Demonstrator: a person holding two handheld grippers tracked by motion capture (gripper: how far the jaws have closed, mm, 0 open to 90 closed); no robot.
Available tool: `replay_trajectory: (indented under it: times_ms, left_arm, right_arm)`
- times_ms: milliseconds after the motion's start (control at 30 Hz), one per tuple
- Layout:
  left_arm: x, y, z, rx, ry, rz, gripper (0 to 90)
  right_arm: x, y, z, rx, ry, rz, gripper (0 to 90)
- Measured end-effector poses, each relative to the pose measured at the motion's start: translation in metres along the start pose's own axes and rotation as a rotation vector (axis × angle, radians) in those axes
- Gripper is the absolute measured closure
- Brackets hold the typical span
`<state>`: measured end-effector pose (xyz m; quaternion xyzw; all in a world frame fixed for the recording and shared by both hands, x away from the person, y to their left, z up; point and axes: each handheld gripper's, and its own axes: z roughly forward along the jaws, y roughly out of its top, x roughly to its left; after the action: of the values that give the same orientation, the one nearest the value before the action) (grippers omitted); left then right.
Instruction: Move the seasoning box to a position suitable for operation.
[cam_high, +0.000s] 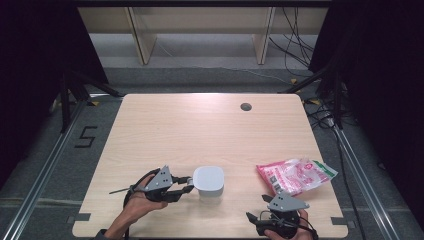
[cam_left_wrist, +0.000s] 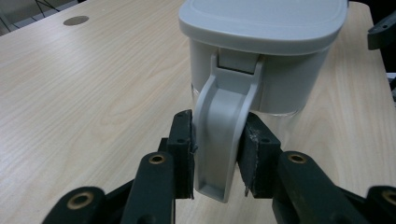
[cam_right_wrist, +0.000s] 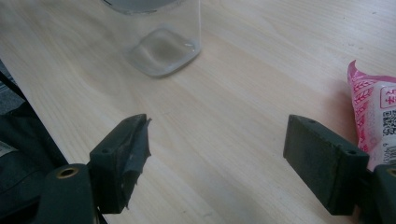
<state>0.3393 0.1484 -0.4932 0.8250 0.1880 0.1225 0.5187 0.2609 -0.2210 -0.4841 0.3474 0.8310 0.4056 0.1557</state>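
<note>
Left hand-held gripper (cam_left_wrist: 218, 156) clamps the container's (cam_left_wrist: 261, 51) handle (cam_left_wrist: 222, 135).

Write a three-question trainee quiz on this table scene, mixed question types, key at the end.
1. True or false: the left hand-held gripper has its jaws closed on the grey clasp of the lidded container.
2. Which thing lies nearest the right hand-held gripper? A) the pink packet B) the round grommet in the table C) the container
3. Fill in: the right hand-held gripper's jaws stand ____, with bare tabletop between them.

Key: 1 true; 2 A; 3 open.
</note>
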Motion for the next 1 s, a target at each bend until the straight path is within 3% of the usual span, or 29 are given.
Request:
replay_trajectory:
  times_ms: [33,100,200,467,667,733,1000]
  left_arm:
    - [0.0,0.0,-0.001,0.009,0.002,-0.005,68.1]
    - [-0.004,0.0,-0.001,0.01,0.07,0.0,68.8]
    - [-0.007,0.001,0.0,0.014,0.102,-0.007,69.1]
    - [-0.005,0.002,0.0,0.017,0.139,-0.042,69.5]
    - [0.003,-0.002,-0.008,0.024,0.196,-0.057,69.5]
    - [0.007,-0.004,-0.013,0.029,0.235,-0.059,69.6]
    - [0.0,-0.005,-0.016,0.044,0.275,-0.074,69.5]
  right_arm:
    - [0.0,0.0,0.0,0.0,-0.004,0.004,23.4]
    - [0.0,0.0,0.0,-0.005,-0.013,-0.006,23.5]
    - [0.0,0.0,0.0,-0.003,0.01,0.016,23.6]
    - [0.0,0.0,0.0,-0.001,0.004,0.003,23.6]
    - [0.0,0.0,-0.001,0.001,-0.004,0.015,23.6]
    - [0.0,0.0,-0.001,0.0,0.0,0.02,23.6]
    - [0.0,0.0,0.0,0.001,0.001,0.002,23.6]
